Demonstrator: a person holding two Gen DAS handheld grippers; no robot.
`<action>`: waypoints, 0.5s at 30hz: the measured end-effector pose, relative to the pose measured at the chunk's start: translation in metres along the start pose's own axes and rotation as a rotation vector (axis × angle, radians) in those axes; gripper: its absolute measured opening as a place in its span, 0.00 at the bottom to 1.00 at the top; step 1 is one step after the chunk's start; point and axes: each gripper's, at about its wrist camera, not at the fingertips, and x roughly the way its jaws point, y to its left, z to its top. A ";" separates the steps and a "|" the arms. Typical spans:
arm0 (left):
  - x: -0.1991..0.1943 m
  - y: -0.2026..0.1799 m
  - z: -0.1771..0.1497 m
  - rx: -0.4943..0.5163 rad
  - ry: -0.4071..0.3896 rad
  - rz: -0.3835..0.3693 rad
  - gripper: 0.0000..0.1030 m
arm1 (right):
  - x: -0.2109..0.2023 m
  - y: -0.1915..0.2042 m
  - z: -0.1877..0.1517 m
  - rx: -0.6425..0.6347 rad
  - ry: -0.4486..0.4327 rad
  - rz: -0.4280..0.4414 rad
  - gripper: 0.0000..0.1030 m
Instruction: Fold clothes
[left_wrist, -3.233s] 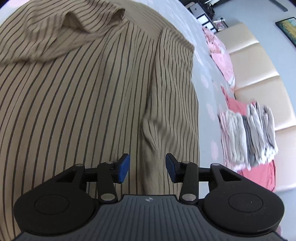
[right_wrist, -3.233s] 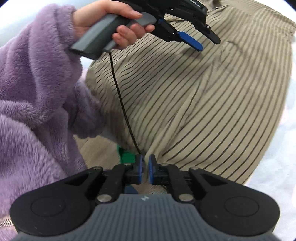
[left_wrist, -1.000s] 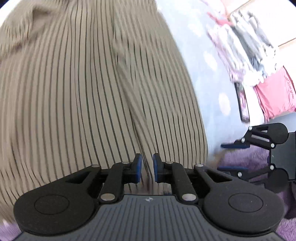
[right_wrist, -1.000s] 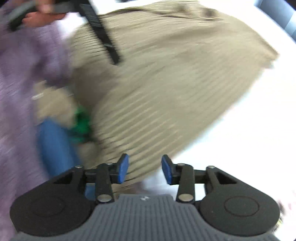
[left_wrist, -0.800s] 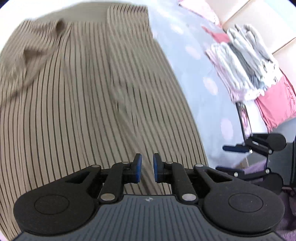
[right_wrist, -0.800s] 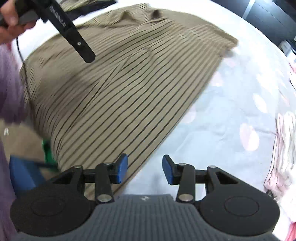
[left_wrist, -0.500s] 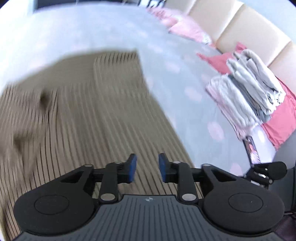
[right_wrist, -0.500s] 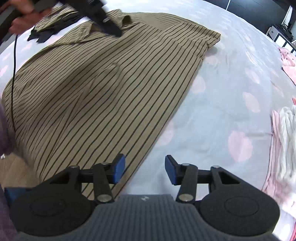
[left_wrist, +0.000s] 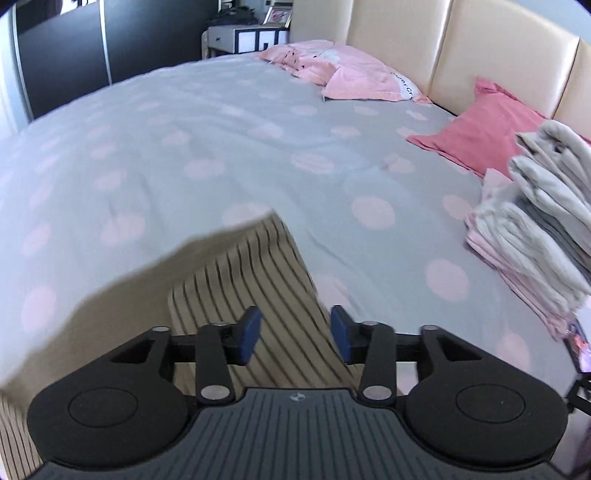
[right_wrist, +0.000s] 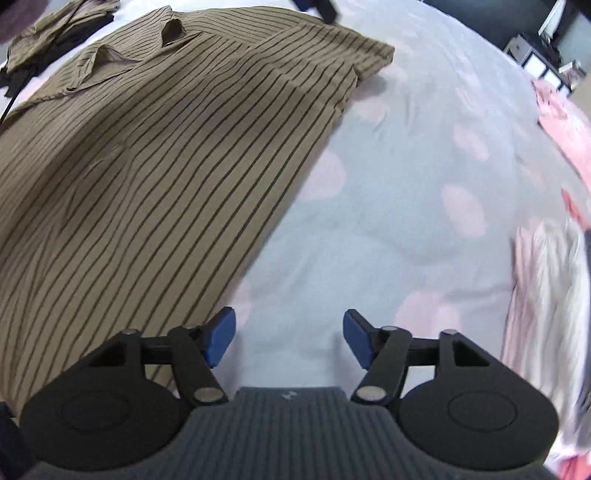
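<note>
A tan shirt with dark stripes (right_wrist: 155, 177) is spread flat on a grey bedspread with pink dots (right_wrist: 388, 206), collar toward the far left and one short sleeve reaching to the far right in the right wrist view. The right gripper (right_wrist: 289, 338) is seen just past the shirt's near side edge, over bare bedspread; its jaws are opening and nothing is between them, the shirt's edge passing beside the left blue pad. In the left wrist view the left gripper (left_wrist: 294, 335) is held above the sleeve (left_wrist: 258, 280), whose striped cloth is seen through the gap; its jaws are also opening and no cloth is gripped. The sleeve's hem and outer edge are bordered by open bedspread (left_wrist: 221, 147), which stretches far toward the headboard. To the right, a stack of folded pale grey and pink garments (left_wrist: 535, 236) is set well apart from the shirt, and pink pillows (left_wrist: 354, 74) lie against the padded headboard (left_wrist: 436, 40); these are given only by the left wrist view. The collar and a crumpled striped garment (right_wrist: 55, 26) beyond it are shown only by the right wrist view.
</note>
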 end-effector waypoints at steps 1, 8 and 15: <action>0.007 0.002 0.008 0.017 -0.005 0.006 0.42 | 0.002 -0.001 0.003 -0.008 -0.002 -0.006 0.70; 0.068 0.013 0.051 0.096 0.011 -0.006 0.46 | 0.018 -0.019 0.012 0.018 0.014 -0.032 0.71; 0.119 0.029 0.062 0.053 0.150 -0.084 0.14 | 0.024 -0.020 0.014 -0.004 0.019 -0.044 0.71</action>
